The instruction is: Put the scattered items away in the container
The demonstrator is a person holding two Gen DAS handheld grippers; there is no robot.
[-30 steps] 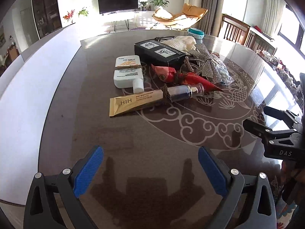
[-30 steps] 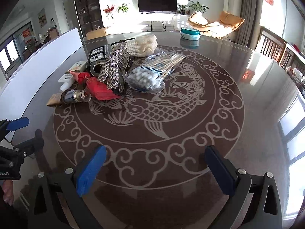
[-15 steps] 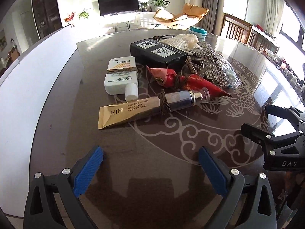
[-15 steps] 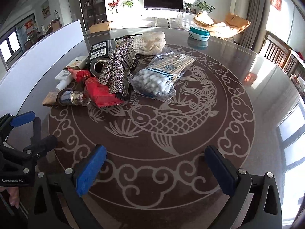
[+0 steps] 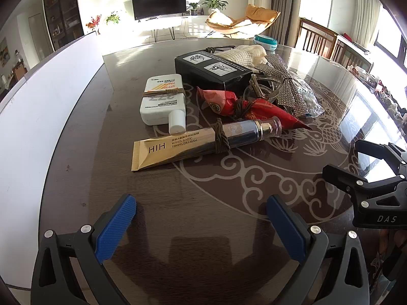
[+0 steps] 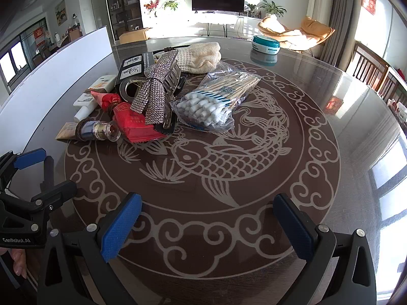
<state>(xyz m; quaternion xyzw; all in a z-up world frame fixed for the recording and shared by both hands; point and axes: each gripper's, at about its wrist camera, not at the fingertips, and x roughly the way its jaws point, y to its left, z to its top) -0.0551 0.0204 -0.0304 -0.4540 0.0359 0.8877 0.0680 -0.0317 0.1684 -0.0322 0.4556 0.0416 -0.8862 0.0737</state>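
Note:
A pile of items lies on the dark round table. A gold eye-cream tube lies nearest, with a white sunscreen bottle, a red wrapped packet, a black box, a rhinestone bow clip, a bag of cotton swabs and a cream knit cloth behind. My left gripper is open and empty, short of the tube. My right gripper is open and empty over the fish pattern, short of the swabs.
A white panel runs along the table's left edge. A teal round tin stands at the far side of the table. Wooden chairs stand at the right. Each gripper shows at the side of the other's view.
Both grippers have moved forward toward the pile, so the items look larger and nearer. Both stay open.

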